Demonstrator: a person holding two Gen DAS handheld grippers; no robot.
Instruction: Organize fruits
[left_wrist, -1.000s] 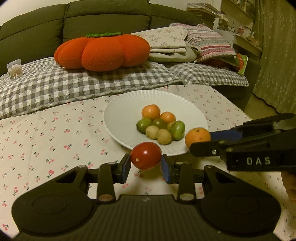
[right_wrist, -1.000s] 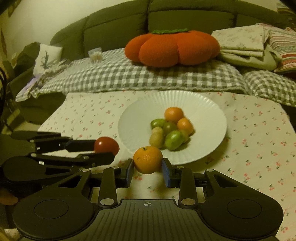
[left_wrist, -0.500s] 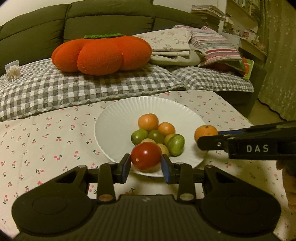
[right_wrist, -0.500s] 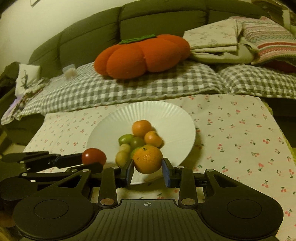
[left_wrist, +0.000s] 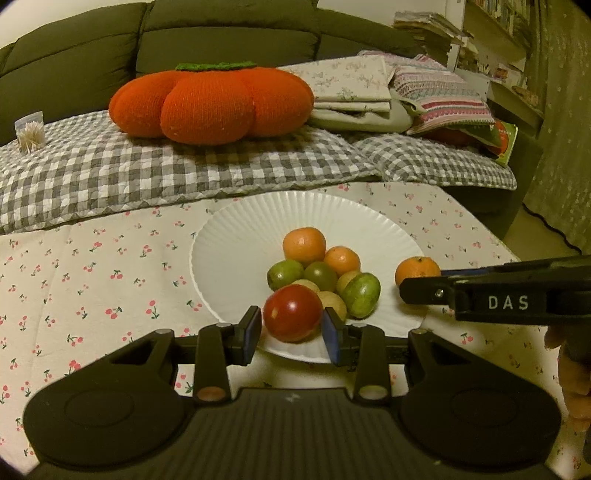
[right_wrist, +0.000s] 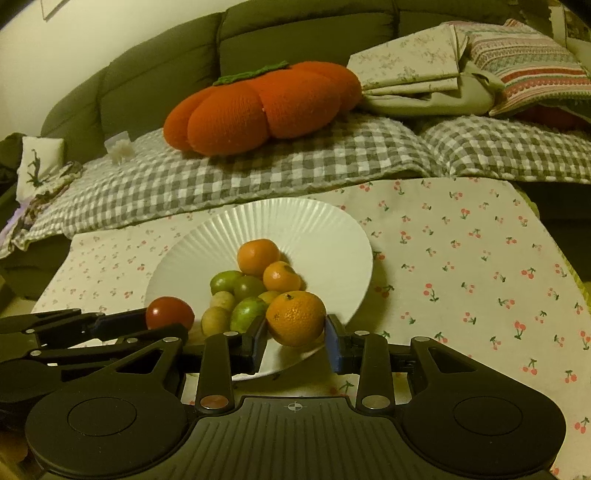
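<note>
Left wrist view showed the left tool clamped on a tomato over the near rim of the white plate. Beside it, the right tool gripped an orange above the plate's near right edge. Several fruits already lay piled on the plate on the bench. Judging by this, only releasing these two pieces remained.

The tomato hides part of the pile of fruit; the sofa runs past the frame edge
</note>
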